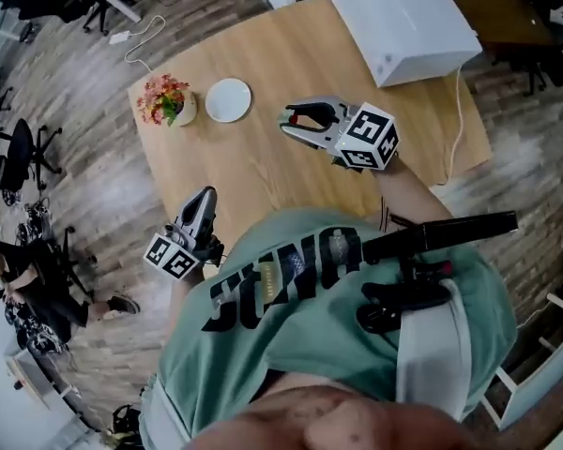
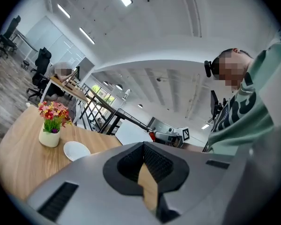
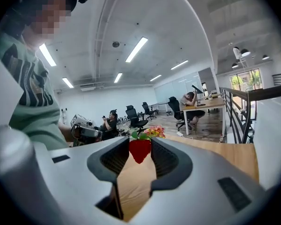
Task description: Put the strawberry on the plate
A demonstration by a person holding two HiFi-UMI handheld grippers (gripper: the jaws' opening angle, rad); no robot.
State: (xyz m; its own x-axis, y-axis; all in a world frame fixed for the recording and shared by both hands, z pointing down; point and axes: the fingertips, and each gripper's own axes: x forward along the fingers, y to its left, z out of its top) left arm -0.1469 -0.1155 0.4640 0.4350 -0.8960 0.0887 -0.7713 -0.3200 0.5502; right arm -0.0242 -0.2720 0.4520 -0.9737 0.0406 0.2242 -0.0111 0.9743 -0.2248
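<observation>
A red strawberry (image 3: pixel 140 150) with a green top is pinched between the pads of my right gripper (image 3: pixel 140 146). That gripper (image 1: pixel 294 120) hangs over the middle of the wooden table (image 1: pixel 263 172), to the right of the small white plate (image 1: pixel 228 99), which has nothing on it. My left gripper (image 1: pixel 206 197) is low by the table's near edge, its fingertips meeting with nothing between them. From the left gripper view the plate (image 2: pixel 76 150) lies ahead at the left, and the right gripper with the red strawberry (image 2: pixel 152 136) shows further right.
A white pot of pink and orange flowers (image 1: pixel 169 101) stands just left of the plate. A large white box (image 1: pixel 403 17) takes up the table's far right corner. Office chairs (image 1: pixel 23 148) and a seated person (image 1: pixel 19 279) are on the floor at the left.
</observation>
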